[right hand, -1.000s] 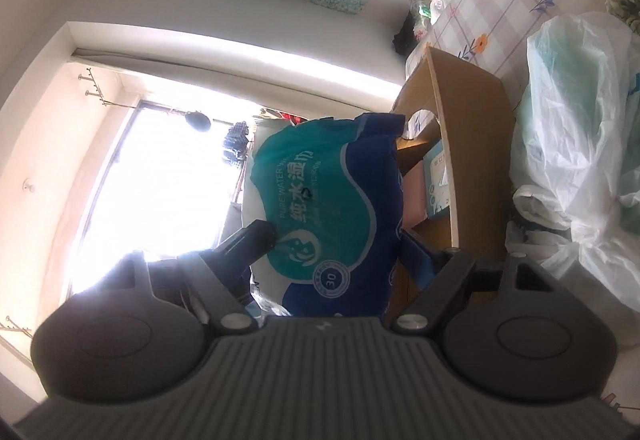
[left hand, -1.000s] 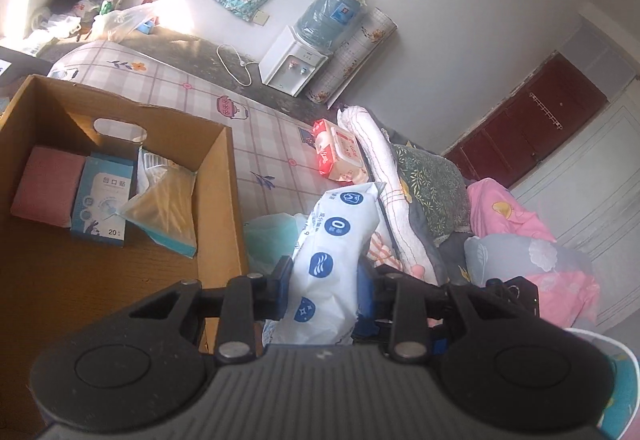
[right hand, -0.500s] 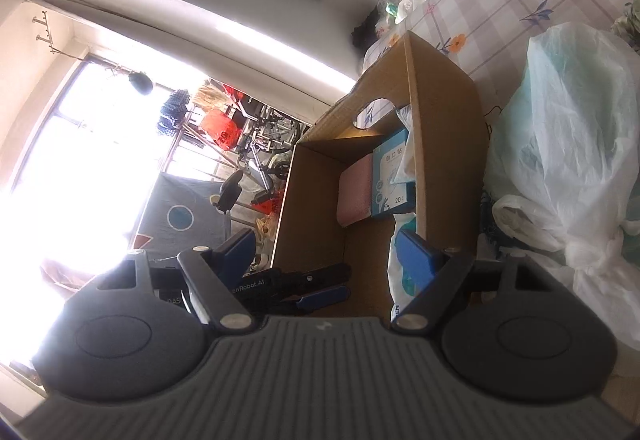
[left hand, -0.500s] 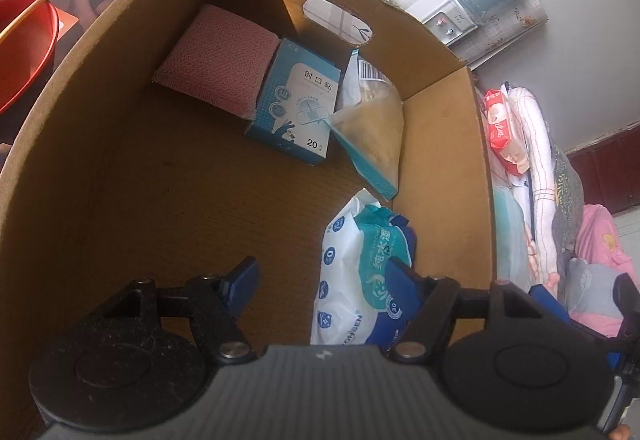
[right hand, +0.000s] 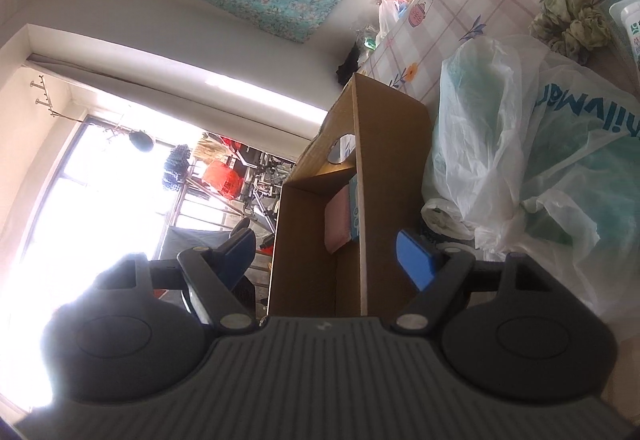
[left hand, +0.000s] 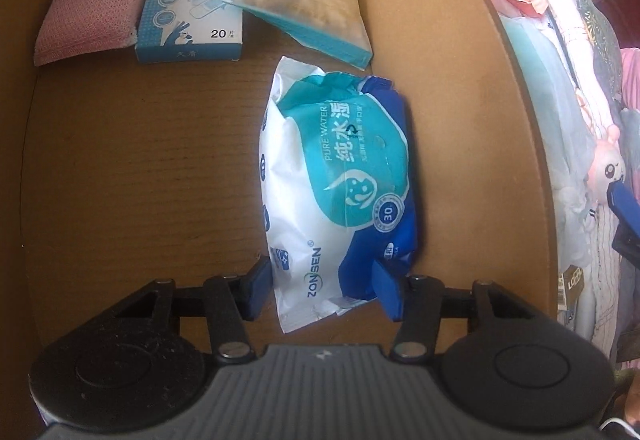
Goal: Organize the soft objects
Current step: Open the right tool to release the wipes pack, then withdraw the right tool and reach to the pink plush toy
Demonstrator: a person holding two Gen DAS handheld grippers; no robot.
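Inside the cardboard box [left hand: 460, 100], a wet-wipes pack [left hand: 340, 184] lies flat along the wall at 3 o'clock, its near end between the spread fingers of the left gripper [left hand: 322, 290], which do not clamp it. At 12 o'clock sit a plaster box [left hand: 192, 4], a pink sponge [left hand: 88, 20] and a cotton-swab bag [left hand: 308, 8]. A second earlier the left gripper held another pack outside the box. The right gripper [right hand: 326, 254], then gripping these wipes, now hangs wide and empty outside the box wall [right hand: 392, 180], with plastic bags [right hand: 520, 144] at 2 o'clock.
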